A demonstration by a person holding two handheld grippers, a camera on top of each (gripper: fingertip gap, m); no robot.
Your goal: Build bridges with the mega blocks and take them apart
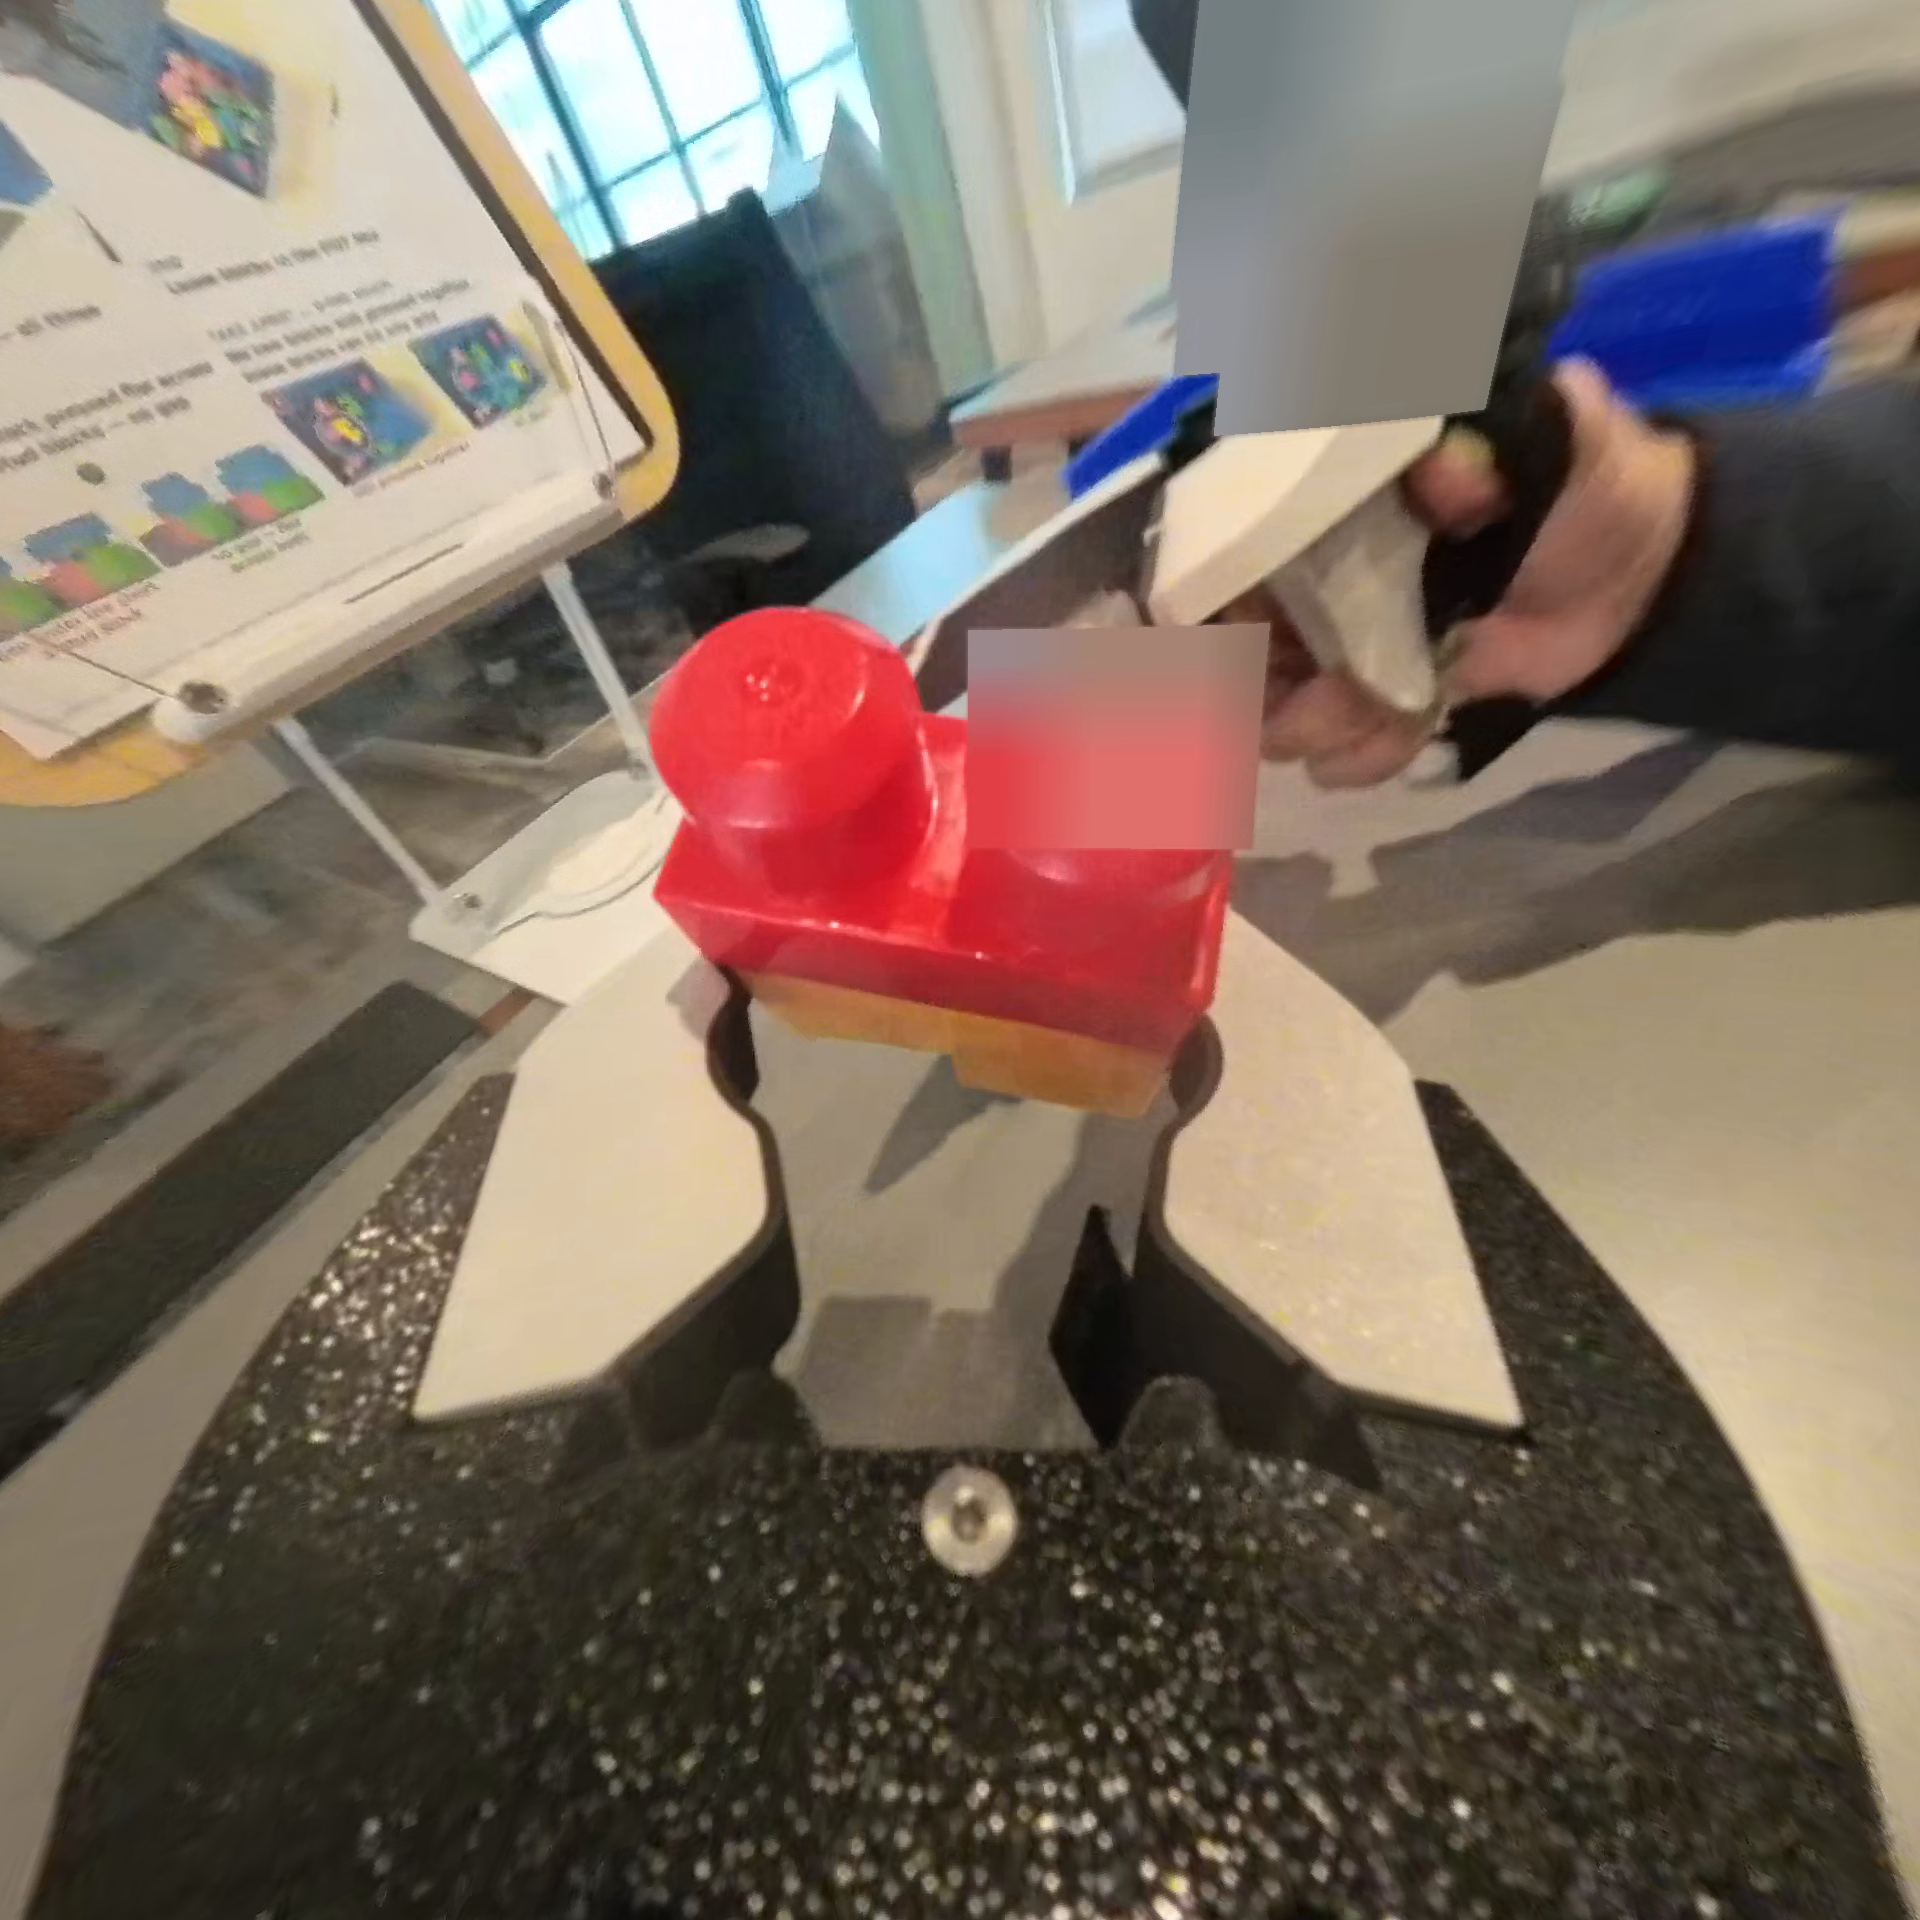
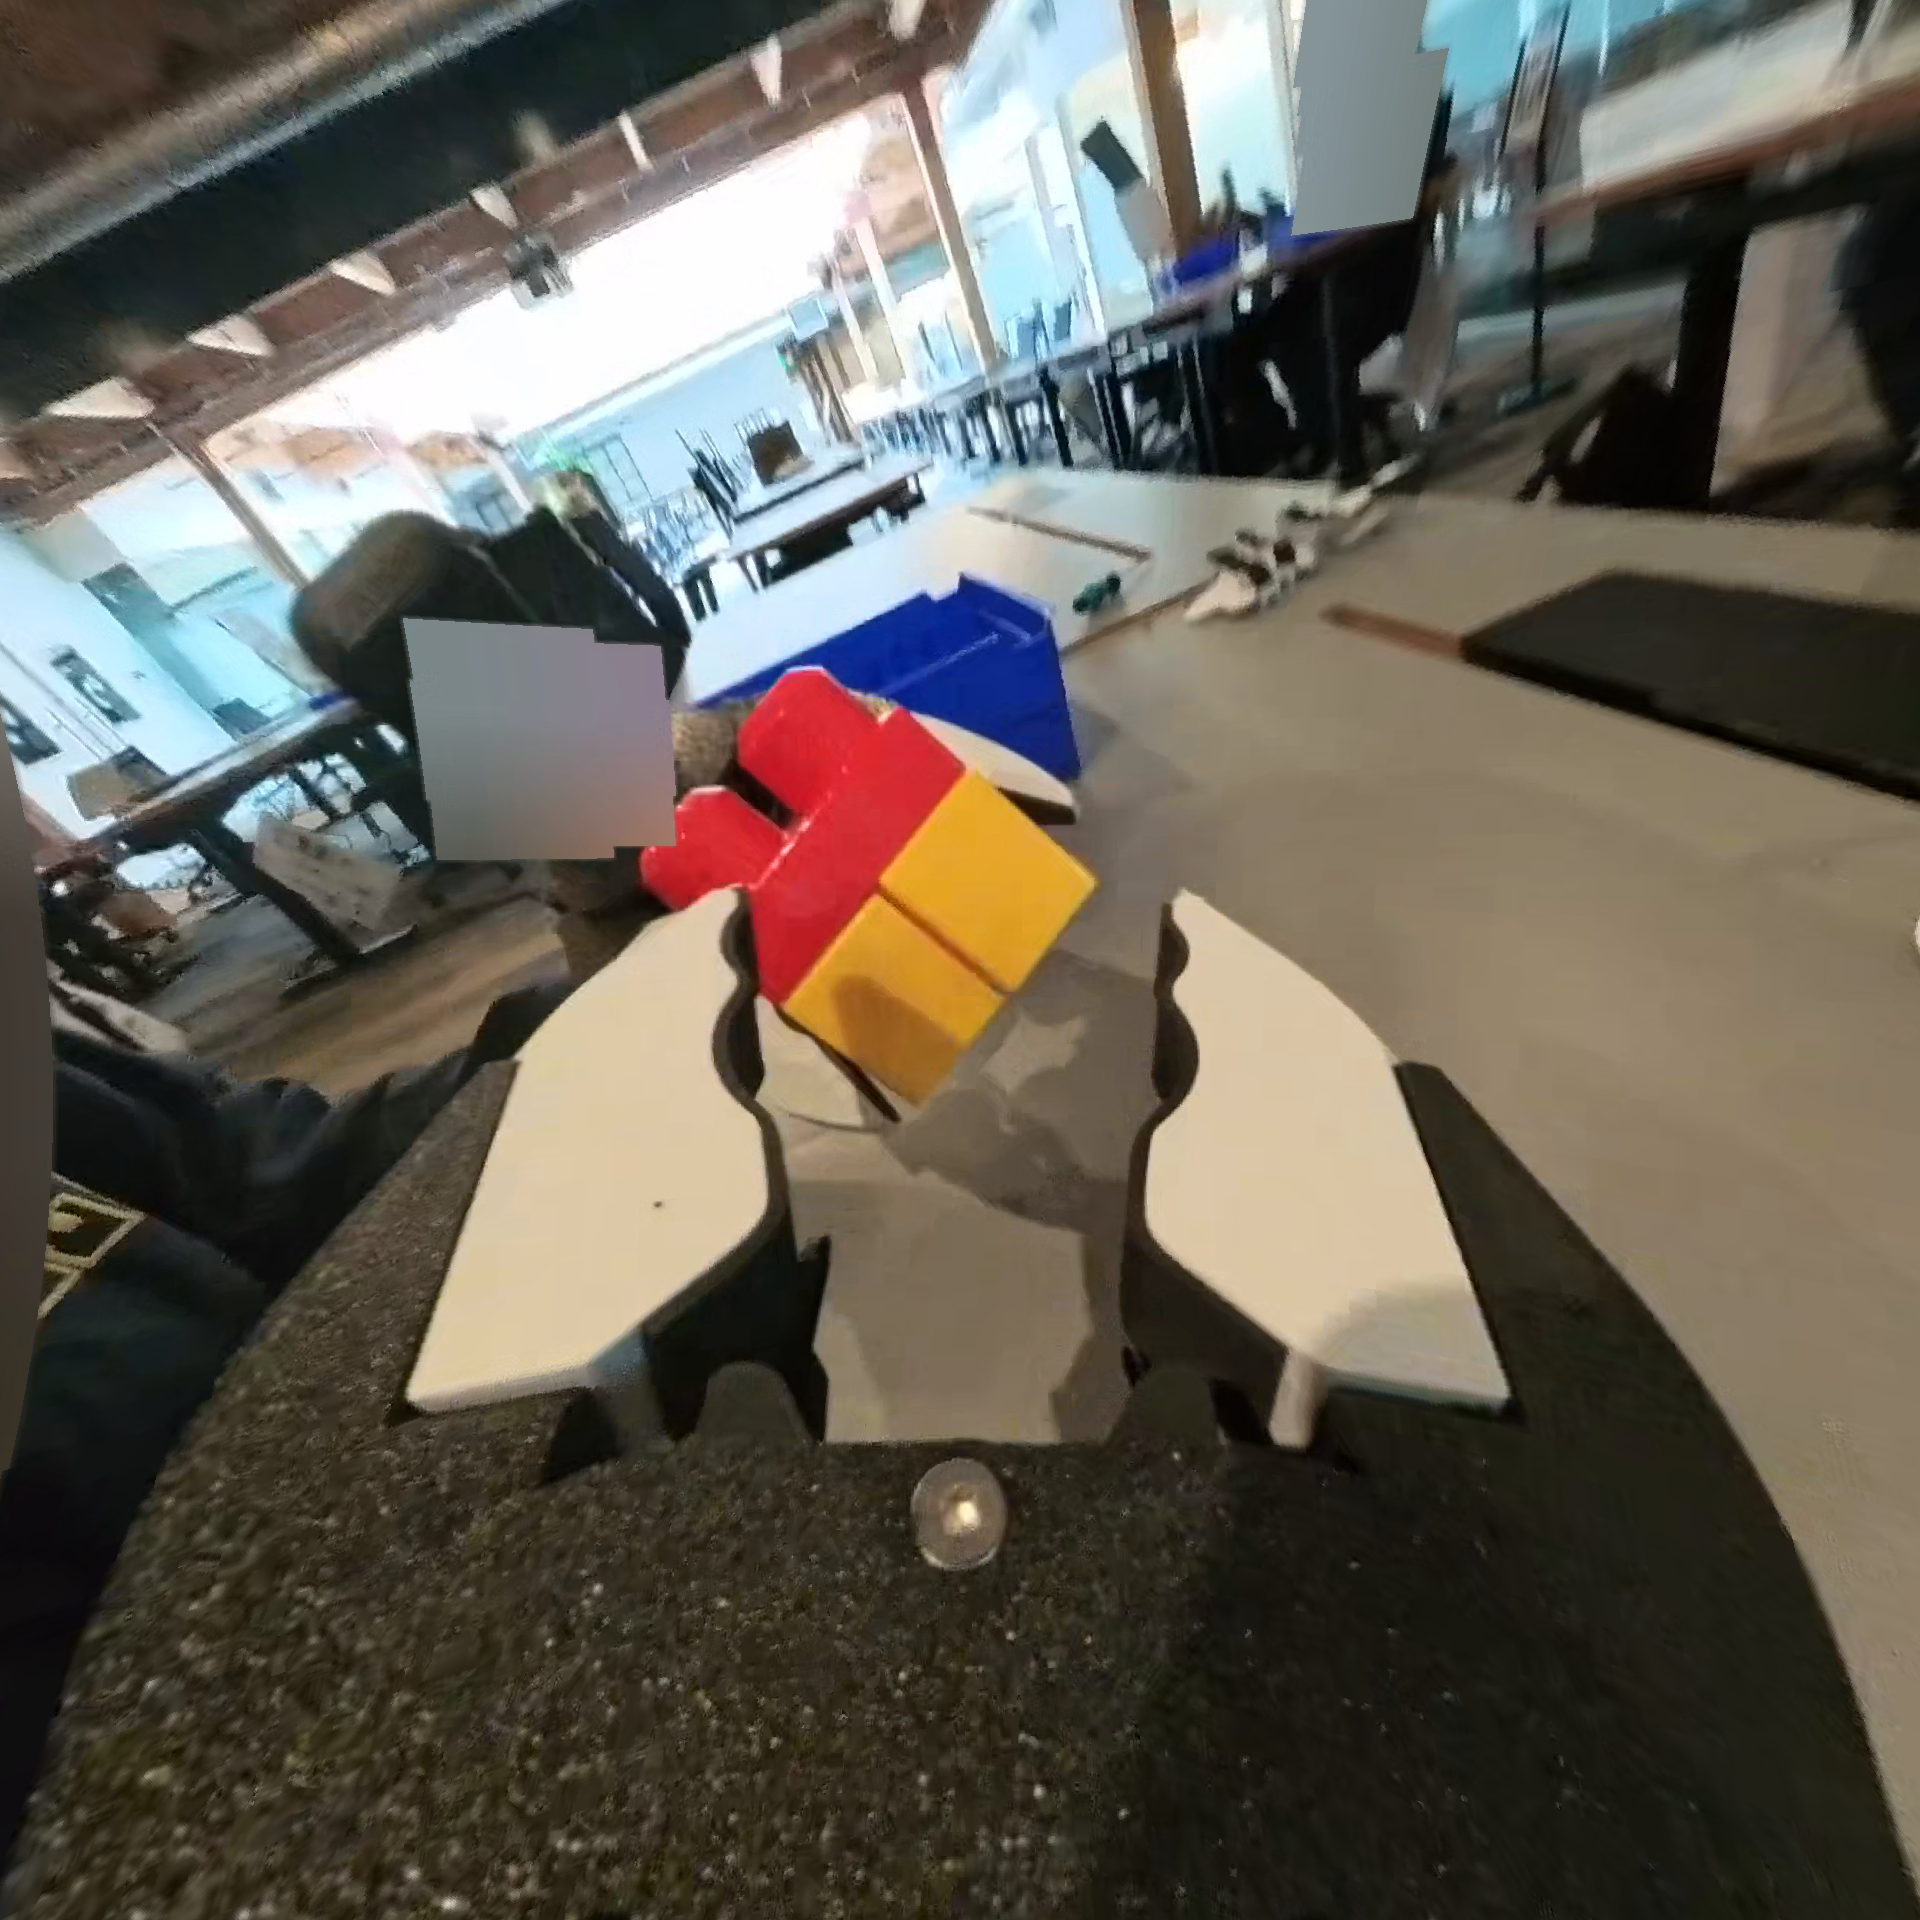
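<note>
A red two-stud block (image 1: 831, 925) sits pressed on yellow blocks (image 1: 1049, 1070). My left gripper (image 1: 961, 1039) is shut on this stack at the yellow part and holds it above the grey table (image 1: 1662, 1091). In the right wrist view the same stack is tilted, with the red block (image 2: 831, 831) on two yellow blocks (image 2: 977, 883). My right gripper (image 2: 951, 925) is open, and its left finger (image 2: 717, 935) is close to the red block. The right gripper also shows in the left wrist view (image 1: 1299, 551), held by a hand (image 1: 1590, 582) behind the stack.
An instruction board (image 1: 260, 364) on a white stand (image 1: 540, 904) is at the left. A blue bin (image 2: 966, 665) stands on the table behind the stack. A black mat (image 2: 1714, 665) lies at the far right. More blue bins (image 1: 1704, 301) are farther back. Left and right tips are no more than a few centimetres apart.
</note>
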